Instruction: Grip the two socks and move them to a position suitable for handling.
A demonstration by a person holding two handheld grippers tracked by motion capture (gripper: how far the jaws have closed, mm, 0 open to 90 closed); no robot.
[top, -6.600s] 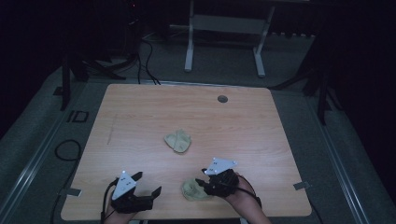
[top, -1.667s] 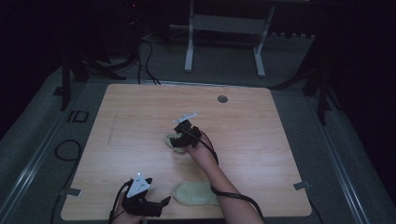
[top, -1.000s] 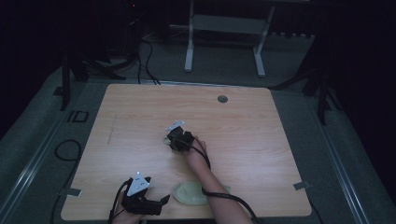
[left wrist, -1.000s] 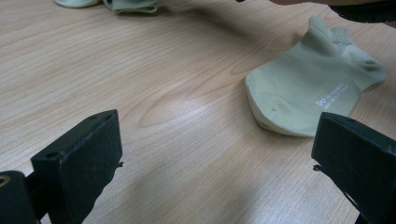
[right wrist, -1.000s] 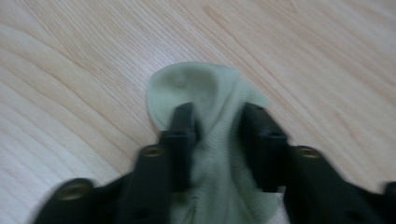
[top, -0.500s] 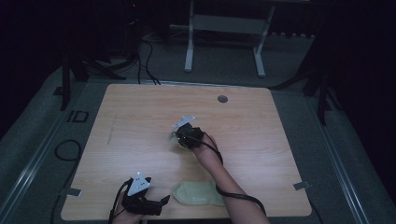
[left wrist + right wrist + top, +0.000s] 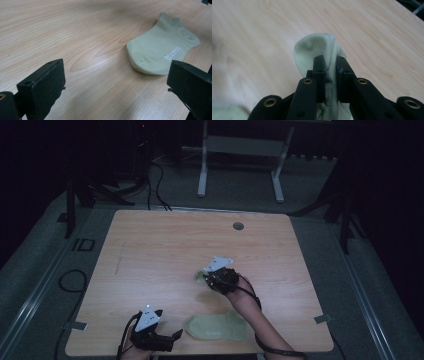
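One sock (image 7: 317, 50) now off table (image 7: 150, 250).

A light wooden table (image 7: 165, 245) with a round grommet hole (image 7: 238, 226) stands on grey carpet (image 7: 45, 270) in a dim room. Beyond it a white metal frame (image 7: 240, 150) rises, and black cables (image 7: 155, 180) trail across the floor.

a light wooden table (image 7: 165, 245) stands on grey floor (image 7: 45, 270). a pale green sock (image 7: 216, 327) lies flat on it near the front edge, toe to the left. a small round grommet (image 7: 238, 226) sits near the far edge.
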